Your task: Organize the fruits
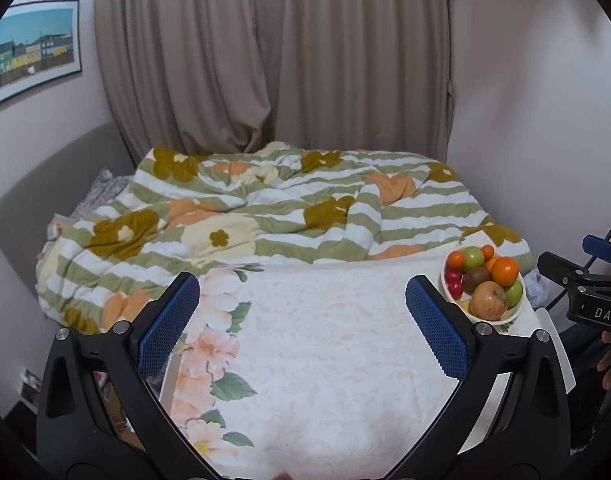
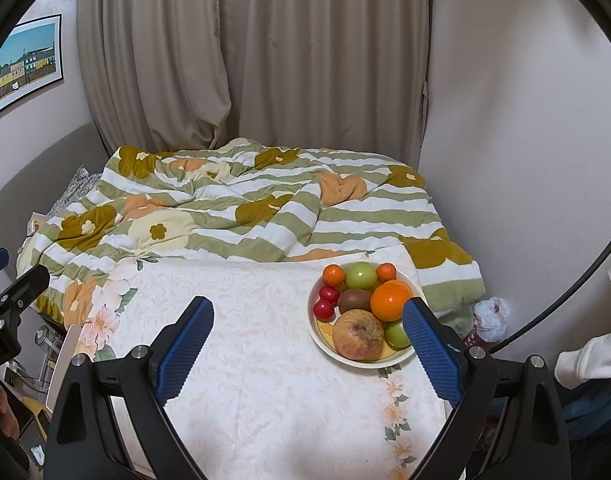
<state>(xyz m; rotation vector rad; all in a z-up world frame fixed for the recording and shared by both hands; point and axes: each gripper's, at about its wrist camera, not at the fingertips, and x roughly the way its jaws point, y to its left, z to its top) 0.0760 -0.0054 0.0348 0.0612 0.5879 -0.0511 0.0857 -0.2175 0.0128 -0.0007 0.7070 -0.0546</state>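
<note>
A big flowery blanket lies on the bed. In front is the surface with a white flowered cloth. The bowl of fruits sits at its far right side. The left tool and right tool are both wide and hold nothing.

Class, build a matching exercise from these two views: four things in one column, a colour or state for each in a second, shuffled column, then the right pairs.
Things
1. kiwi
2. big orange
3. right claw
4. two small tomatoes

Descriptions
A. red, at the bowl's left edge
B. open, holding nothing
C. brown, in the middle of the bowl
D. bright orange, right of the kiwi

Pairs: 1-C, 2-D, 3-B, 4-A
</note>
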